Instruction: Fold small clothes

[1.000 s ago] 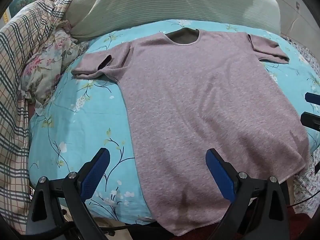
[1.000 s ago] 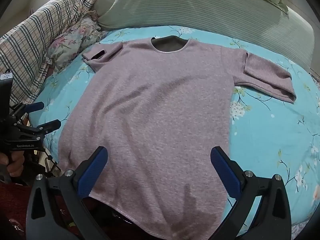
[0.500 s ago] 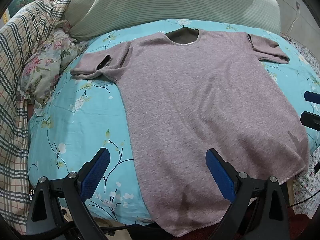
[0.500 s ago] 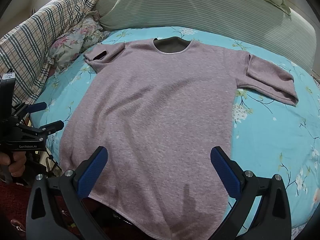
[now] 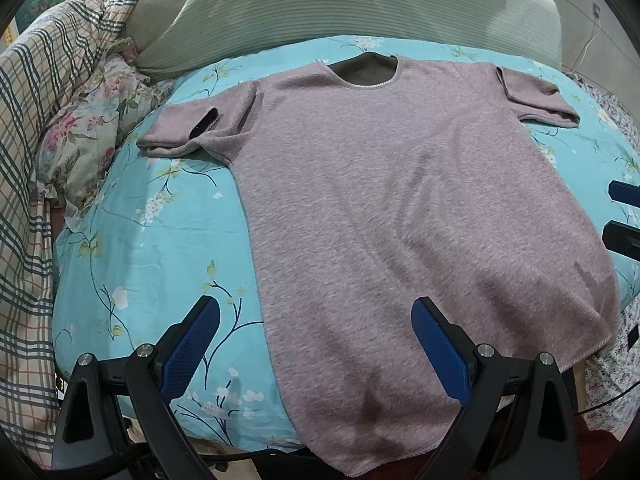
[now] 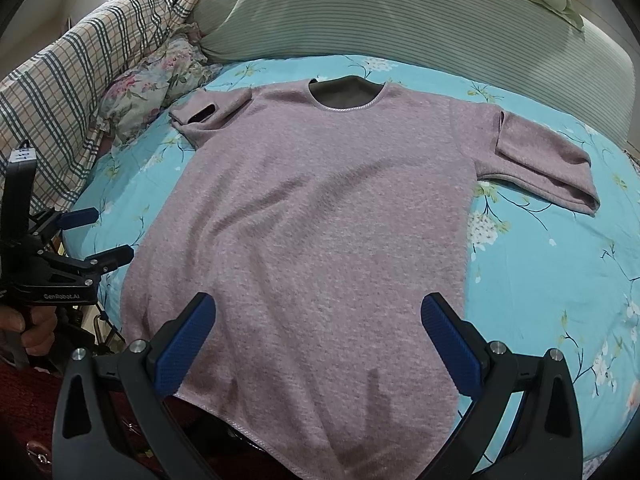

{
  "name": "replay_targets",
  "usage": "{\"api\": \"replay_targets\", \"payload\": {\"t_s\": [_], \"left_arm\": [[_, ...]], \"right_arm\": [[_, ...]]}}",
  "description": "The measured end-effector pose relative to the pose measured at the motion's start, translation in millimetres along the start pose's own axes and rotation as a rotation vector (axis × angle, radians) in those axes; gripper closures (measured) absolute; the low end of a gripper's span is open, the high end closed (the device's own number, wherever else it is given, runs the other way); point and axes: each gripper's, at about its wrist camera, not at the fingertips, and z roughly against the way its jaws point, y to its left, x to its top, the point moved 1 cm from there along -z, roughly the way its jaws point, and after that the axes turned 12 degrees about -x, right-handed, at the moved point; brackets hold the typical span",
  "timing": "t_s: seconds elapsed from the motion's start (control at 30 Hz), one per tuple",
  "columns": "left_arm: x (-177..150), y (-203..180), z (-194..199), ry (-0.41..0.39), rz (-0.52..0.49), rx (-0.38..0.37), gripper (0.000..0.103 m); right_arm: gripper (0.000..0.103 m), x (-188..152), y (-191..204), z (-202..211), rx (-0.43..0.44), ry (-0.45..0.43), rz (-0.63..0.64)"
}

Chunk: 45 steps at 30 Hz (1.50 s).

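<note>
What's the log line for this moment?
shirt flat on bed, unfolded | left gripper open | right gripper open

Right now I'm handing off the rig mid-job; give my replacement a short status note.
Left gripper: open, empty, hovering over the near left edge of the shirt.
Right gripper: open, empty, hovering over the shirt's bottom hem.
Mauve short-sleeved shirt: spread flat, front up, on the turquoise floral bedsheet, neckline toward the striped green pillow, hem hanging slightly over the near bed edge. Both sleeves lie out to the sides.
Done: shirt laid out, no folds visible.
Left: all the folding. A likely start is folding sleeves and sides in, then bringing the hem up toward the neckline.
</note>
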Motion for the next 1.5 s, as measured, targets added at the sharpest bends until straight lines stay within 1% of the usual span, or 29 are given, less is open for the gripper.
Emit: {"api": "replay_targets", "payload": {"t_s": [0.07,0.13,0.17,0.27,0.47,0.53,0.7,0.8,0.83,0.9,0.93,0.97,1.0,1.03,1.07,1.23,1.3,1.37,1.43,1.5], "left_arm": [[0.9,0.0,-0.8,0.014,0.006,-0.01,0.006],[2.0,-0.4,-2.4,0.021,0.008,-0.013,0.006],[1.3,0.0,-1.8,0.029,0.011,-0.018,0.006],[3.7,-0.4,-4.6,0.046,0.013,-0.025,0.006],[6.8,-0.6,-10.3,0.052,0.015,-0.035,0.006],[7.6,-0.6,-12.8,0.061,0.016,-0.039,0.006],[12.7,0.3,-19.4,0.05,0.023,-0.051,0.006],[19.1,2.7,-26.0,0.053,0.024,-0.038,0.006],[21.7,3.6,-27.9,0.051,0.028,-0.041,0.006],[27.5,5.4,-30.8,0.045,0.035,-0.049,0.006],[30.5,6.2,-32.1,0.042,0.033,-0.044,0.006],[34.1,7.5,-33.5,0.04,0.03,-0.035,0.006],[38.0,9.3,-34.6,0.034,0.031,-0.029,0.006],[42.0,11.2,-36.1,0.031,0.029,-0.018,0.006],[46.2,13.4,-37.6,0.026,0.031,-0.013,0.006],[70.7,25.5,-44.4,-0.013,0.056,-0.014,0.006],[79.1,29.5,-47.5,-0.024,0.063,-0.01,0.006],[86.8,32.5,-50.8,-0.035,0.079,-0.019,0.006],[92.4,34.4,-54.5,-0.039,0.1,-0.031,0.006],[96.8,34.5,-59.4,-0.041,0.12,-0.049,0.006]], "right_arm": [[0.001,1.9,1.0,0.6,0.002,0.001,-0.003],[0.001,2.1,1.0,0.4,-0.004,-0.039,-0.002],[0.001,1.2,-0.1,0.6,-0.008,-0.072,-0.002],[0.001,1.5,0.5,-1.1,-0.005,-0.09,-0.006],[0.001,1.4,-1.5,-7.1,0.001,-0.045,-0.019],[0.001,1.5,-3.3,-8.5,0.003,-0.055,-0.026],[0.001,3.8,-13.0,-13.6,0.0,-0.072,-0.054],[0.001,9.6,-24.3,-17.5,0.019,-0.088,-0.097],[0.002,12.0,-27.5,-18.5,0.034,-0.092,-0.116],[0.008,18.7,-39.3,-22.0,0.024,-0.107,-0.138],[0.014,22.7,-46.2,-23.4,0.004,-0.118,-0.139],[0.016,29.2,-56.1,-26.0,0.008,-0.125,-0.164],[0.017,35.4,-65.5,-29.0,0.013,-0.127,-0.191],[0.019,40.9,-73.8,-31.2,0.001,-0.132,-0.203],[0.023,48.8,-85.1,-34.0,-0.012,-0.142,-0.218],[0.033,88.5,-134.3,-52.1,-0.119,-0.187,-0.255],[0.034,104.7,-151.5,-69.2,-0.157,-0.178,-0.275],[0.041,120.9,-171.6,-87.8,-0.185,-0.166,-0.308],[0.046,134.4,-190.0,-106.0,-0.214,-0.149,-0.335],[0.046,143.9,-200.2,-127.7,-0.227,-0.118,-0.354]]}}
